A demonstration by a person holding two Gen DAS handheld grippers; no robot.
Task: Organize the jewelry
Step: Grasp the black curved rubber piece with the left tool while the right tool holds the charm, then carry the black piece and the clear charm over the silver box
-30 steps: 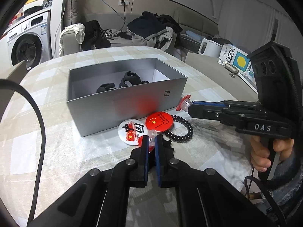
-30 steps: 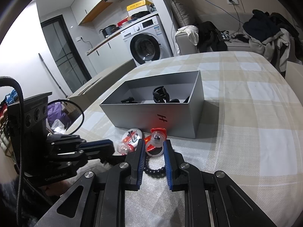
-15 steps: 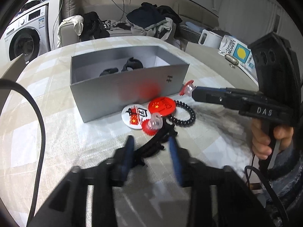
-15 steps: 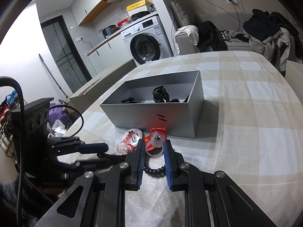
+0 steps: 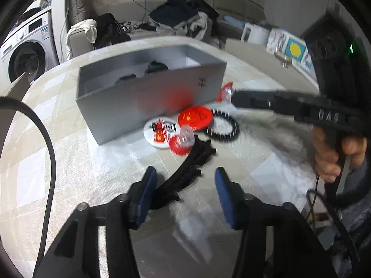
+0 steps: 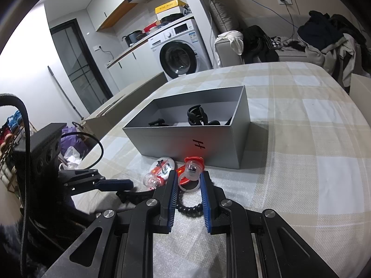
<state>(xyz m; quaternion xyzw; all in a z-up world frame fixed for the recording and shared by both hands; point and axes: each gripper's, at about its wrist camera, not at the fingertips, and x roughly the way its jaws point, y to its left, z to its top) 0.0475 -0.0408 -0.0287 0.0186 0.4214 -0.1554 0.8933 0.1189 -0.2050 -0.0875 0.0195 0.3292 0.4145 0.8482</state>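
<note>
Beside one grey box (image 6: 192,143) lie two badges (image 5: 195,117), one hair tie (image 5: 223,127) and one headband (image 5: 185,173); the left gripper (image 5: 184,180) gapes empty, while the right gripper (image 6: 188,186) pinches a toy ring (image 6: 192,173).

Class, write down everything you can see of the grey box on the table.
The grey box is a lidless rectangular carton, matte silver-grey, apparently card, with a small dark mark on its long front wall. It sits flat on the checked tablecloth. Inside lie black pieces, among them a claw clip. Two round badges lie on the cloth before the front wall; whether they touch it is unclear. Neither hand-held gripper touches it.
</note>
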